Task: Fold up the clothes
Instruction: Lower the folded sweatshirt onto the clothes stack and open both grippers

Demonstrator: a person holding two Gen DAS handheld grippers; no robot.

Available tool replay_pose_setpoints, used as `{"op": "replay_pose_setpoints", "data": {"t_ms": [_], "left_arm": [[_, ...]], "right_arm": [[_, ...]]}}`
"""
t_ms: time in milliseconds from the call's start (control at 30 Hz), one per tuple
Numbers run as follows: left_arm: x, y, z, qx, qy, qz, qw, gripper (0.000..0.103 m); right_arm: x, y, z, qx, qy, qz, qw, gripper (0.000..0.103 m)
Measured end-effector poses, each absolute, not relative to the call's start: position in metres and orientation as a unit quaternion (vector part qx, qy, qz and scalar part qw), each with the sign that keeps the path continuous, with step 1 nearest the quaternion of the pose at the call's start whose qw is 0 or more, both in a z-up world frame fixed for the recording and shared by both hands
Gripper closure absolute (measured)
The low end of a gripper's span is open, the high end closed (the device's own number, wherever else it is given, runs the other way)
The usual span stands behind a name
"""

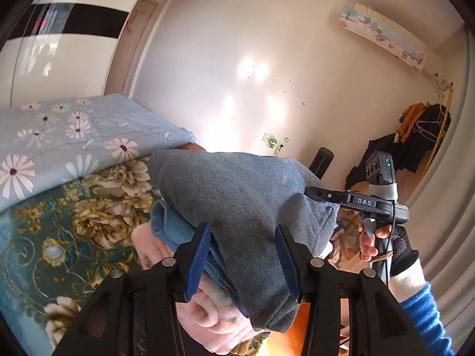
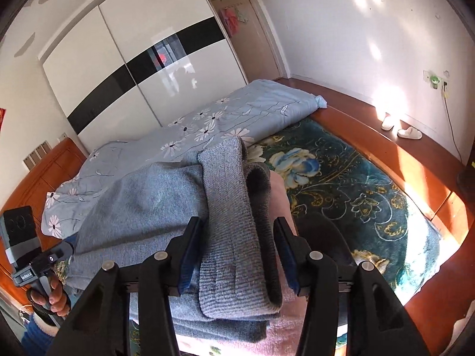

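The left gripper (image 1: 245, 262) was closest to its camera. Its two blue fingers (image 1: 198, 262) stood wide apart, with a grey sweater (image 1: 237, 207) lying between them. I could not tell if the fingers pinched the cloth or only sat around it. The right gripper (image 2: 236, 255) looked the same: its blue fingers (image 2: 188, 256) were spread, and the ribbed cuff (image 2: 234, 231) of the grey sweater ran between them. Whether it squeezed the cuff was not clear either.

The sweater lay bunched on top of a pile. Under the sweater was a blue cloth (image 1: 170, 225), and under that a soft pink garment (image 1: 207, 311). The pile sat on a dark green flowered blanket (image 2: 356, 190) on the bed.

Beside the sweater, a hand (image 1: 372, 241) held the other gripper's handle.

Behind the sweater lay a pale blue quilt with daisies (image 2: 207, 124). Farther behind it stood a white wardrobe with a black stripe (image 2: 148, 68). Far off from the sweater, by the wall, sat white slippers (image 2: 400, 127).
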State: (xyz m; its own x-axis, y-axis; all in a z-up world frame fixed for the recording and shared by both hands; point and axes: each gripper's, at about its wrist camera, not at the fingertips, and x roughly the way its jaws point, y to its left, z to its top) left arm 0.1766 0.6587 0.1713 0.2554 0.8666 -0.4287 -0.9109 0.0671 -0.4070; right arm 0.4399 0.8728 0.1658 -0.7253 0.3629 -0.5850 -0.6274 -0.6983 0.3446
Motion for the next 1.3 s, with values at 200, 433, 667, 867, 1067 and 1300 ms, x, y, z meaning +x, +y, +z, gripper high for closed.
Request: {"op": "replay_pose_setpoints", "data": {"t_ms": [200,433,667,867,1067,1300], "left_arm": [[0.184,0.663,0.182,-0.290,0.058,0.615,0.731,0.053],[0.201,0.673,0.175,-0.284,0.090,0.616,0.730,0.053],[0.222,0.670,0.160,-0.264,0.149,0.618,0.725,0.048],[0.224,0.671,0.147,-0.275,0.152,0.602,0.734,0.046],[0.237,0.660,0.149,-0.243,0.170,0.617,0.729,0.041],[0.238,0.653,0.158,-0.246,0.163,0.625,0.723,0.038]], "right_arm": [[0.449,0.858,0.180,-0.237,0.225,0.893,0.308,0.051],[0.432,0.825,0.214,-0.217,0.142,0.911,0.322,0.051],[0.391,0.827,0.189,-0.270,0.112,0.900,0.324,0.051],[0.401,0.836,0.147,-0.270,0.132,0.895,0.331,0.051],[0.414,0.825,0.161,-0.240,0.132,0.903,0.330,0.051],[0.426,0.813,0.166,-0.234,0.125,0.902,0.341,0.051]]}}
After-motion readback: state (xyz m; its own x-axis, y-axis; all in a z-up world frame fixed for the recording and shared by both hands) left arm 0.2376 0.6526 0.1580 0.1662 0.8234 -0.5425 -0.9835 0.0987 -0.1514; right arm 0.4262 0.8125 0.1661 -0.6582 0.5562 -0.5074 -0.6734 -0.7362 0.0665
